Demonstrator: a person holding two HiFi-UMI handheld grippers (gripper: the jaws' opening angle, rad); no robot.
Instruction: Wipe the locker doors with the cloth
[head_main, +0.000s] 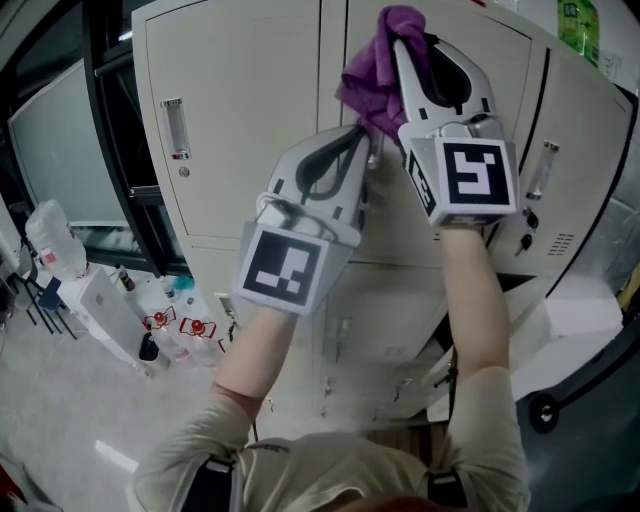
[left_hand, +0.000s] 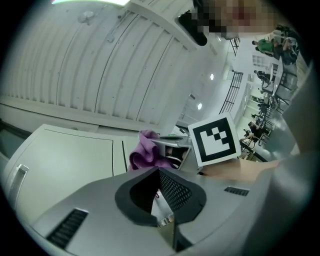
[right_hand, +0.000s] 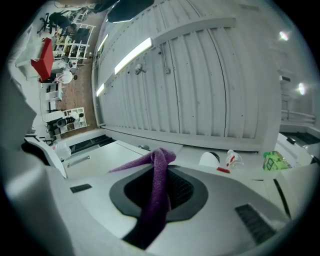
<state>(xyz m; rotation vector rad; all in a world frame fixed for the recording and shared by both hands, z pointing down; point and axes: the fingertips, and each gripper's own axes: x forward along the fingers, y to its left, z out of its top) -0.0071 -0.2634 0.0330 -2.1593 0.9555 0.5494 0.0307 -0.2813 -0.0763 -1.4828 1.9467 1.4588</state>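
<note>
A purple cloth (head_main: 372, 62) is pressed against the top of a beige locker door (head_main: 250, 100), and my right gripper (head_main: 398, 38) is shut on it. In the right gripper view the cloth (right_hand: 157, 195) runs between the jaws and sticks out past the tips of my right gripper (right_hand: 164, 167). Lower and to the left, my left gripper (head_main: 366, 150) is shut with nothing in it, close to the same door. The left gripper view shows its own jaws closed (left_hand: 159, 171), with the cloth (left_hand: 147, 152) and the right gripper (left_hand: 172, 142) just beyond.
A recessed handle (head_main: 175, 128) sits on the left door, and keys hang from a lock (head_main: 525, 220) on the right door. A green pack (head_main: 580, 25) rests on top of the lockers. Bottles (head_main: 60, 240) and spray bottles (head_main: 175, 325) stand on the floor at left.
</note>
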